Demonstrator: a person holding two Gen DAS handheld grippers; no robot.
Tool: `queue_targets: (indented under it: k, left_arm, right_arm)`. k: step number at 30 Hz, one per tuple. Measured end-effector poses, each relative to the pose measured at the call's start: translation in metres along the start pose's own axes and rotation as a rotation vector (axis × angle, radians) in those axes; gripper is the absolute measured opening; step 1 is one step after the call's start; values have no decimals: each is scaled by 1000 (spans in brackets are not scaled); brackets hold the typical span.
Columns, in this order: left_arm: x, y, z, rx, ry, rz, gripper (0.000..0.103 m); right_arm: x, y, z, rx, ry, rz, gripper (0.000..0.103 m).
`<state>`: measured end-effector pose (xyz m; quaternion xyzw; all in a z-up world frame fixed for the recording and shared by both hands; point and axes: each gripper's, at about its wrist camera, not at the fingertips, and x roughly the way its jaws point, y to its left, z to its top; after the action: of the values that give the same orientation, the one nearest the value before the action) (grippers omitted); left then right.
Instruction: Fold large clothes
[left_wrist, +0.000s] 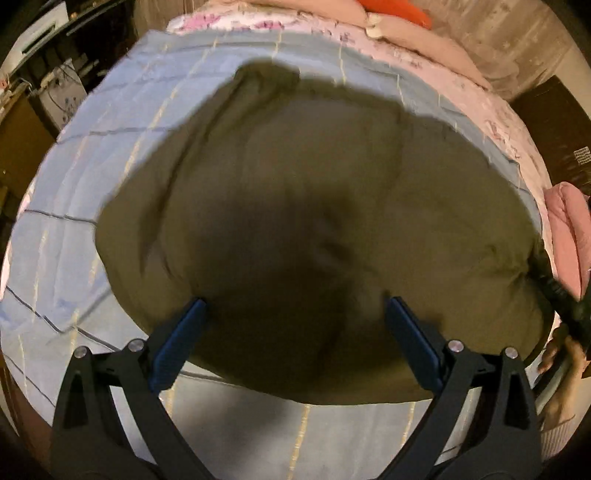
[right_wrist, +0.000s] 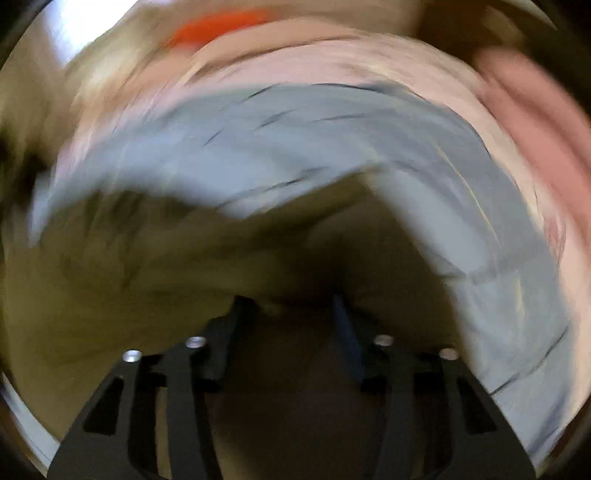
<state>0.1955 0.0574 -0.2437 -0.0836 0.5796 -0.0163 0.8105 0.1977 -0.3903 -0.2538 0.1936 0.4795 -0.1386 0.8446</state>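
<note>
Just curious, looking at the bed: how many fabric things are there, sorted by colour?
Olive green: 1, the garment
Light blue: 1, the checked sheet
Pink: 2, the floral quilt and the pink bundle
Orange: 1, the orange item
Total: 5

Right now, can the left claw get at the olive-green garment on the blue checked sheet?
Probably yes: the left claw hangs open right over the olive-green garment, nothing between them.

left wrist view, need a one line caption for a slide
Open left tongs hover over an olive garment spread on a blue checked sheet, the right tongs at its far edge.
</note>
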Motion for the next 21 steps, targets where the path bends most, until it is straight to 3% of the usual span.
queue_targets:
  k: [2, 4, 5, 7, 8, 10, 11, 13, 14, 16, 18, 20, 21]
  left_arm:
    - [1, -7, 2, 9, -16, 11, 98]
    - [2, -16, 6, 18, -45, 18, 98]
    - [3, -20, 6, 21, -50, 14, 99]
    - [7, -31, 7, 32, -53, 3, 99]
    - [10, -35, 6, 42, -54, 8, 99]
    - [15, -43, 5, 68, -59, 31, 99]
    - [17, -49, 5, 78, -61, 44, 99]
    - [21, -51, 6, 87, -57, 53, 99]
    - [21, -49, 6, 82, -58, 46, 100]
    - [23, -46, 7, 74, -55, 34, 101]
    - [27, -43, 8, 66, -53, 34, 101]
    - [28, -44, 8, 62, -57, 42, 101]
    - [29, -45, 8, 66, -63, 53, 101]
  right_arm:
    - [-30, -6, 18, 3, -124, 41, 42]
    - [-41, -1, 26, -31, -149, 95, 48]
    - [-35, 2, 29, -41, -115, 113, 50]
    - [-3, 9, 29, -62, 52, 165, 53]
    - [13, 12, 28, -72, 70, 118, 53]
    - [26, 7, 34, -37, -31, 2, 52]
    - [20, -6, 43, 57, -157, -34, 52]
    - [4, -28, 52, 196, -288, 23, 52]
    - [-1, -33, 57, 228, -298, 45, 52]
    - [-16, -32, 67, 227, -242, 141, 52]
    - [-27, -12, 75, 118, -125, 232, 52]
    - [-27, 36, 70, -116, 116, 359, 52]
    - [-29, 49, 59, -201, 185, 396, 53]
